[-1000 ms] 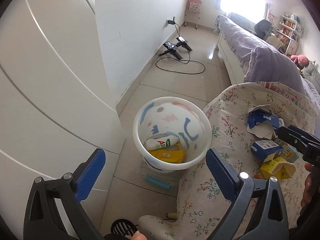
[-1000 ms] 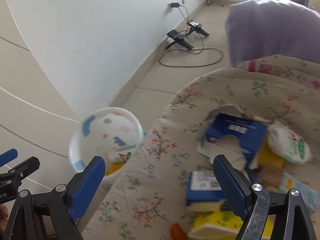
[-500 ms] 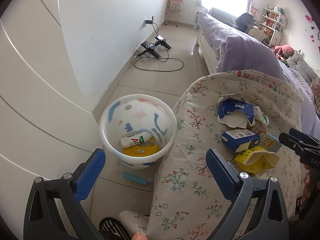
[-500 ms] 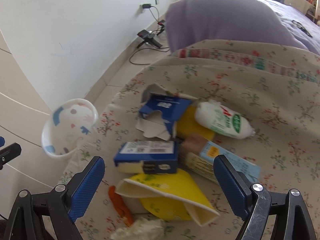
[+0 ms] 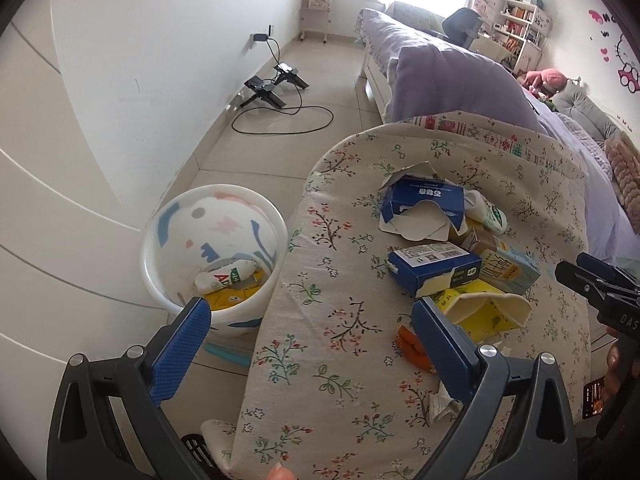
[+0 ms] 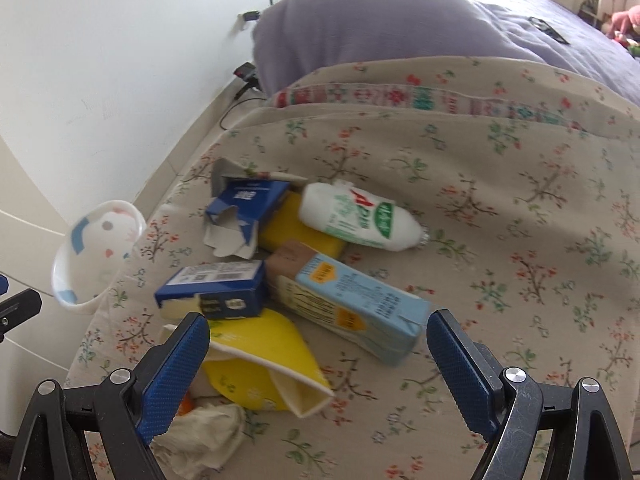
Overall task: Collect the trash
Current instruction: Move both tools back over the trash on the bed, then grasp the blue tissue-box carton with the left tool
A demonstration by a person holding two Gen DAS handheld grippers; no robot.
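Note:
Trash lies piled on a floral cloth (image 5: 340,360): a torn blue carton (image 6: 244,204), a blue box (image 6: 216,286), a white bottle with a green label (image 6: 356,216), a light-blue carton (image 6: 352,308), a yellow paper cup (image 6: 260,360) and a crumpled tissue (image 6: 200,428). My right gripper (image 6: 318,328) is open just above the yellow cup and the light-blue carton, touching neither. My left gripper (image 5: 310,316) is open over the cloth's left edge, nothing between its fingers. A white patterned bin (image 5: 216,248) stands on the floor to the left, holding a bottle and yellow wrappers.
A purple duvet (image 6: 400,28) rises behind the cloth. Black devices with a looped cable (image 5: 280,120) lie on the tiled floor by the white wall. A small orange scrap (image 5: 412,346) lies near the pile. Shelves (image 5: 520,20) stand at the far end.
Both views have swung right, from the bin toward the pile on the cloth. The right gripper has come in close over the pile. Both pairs of jaws stayed wide.

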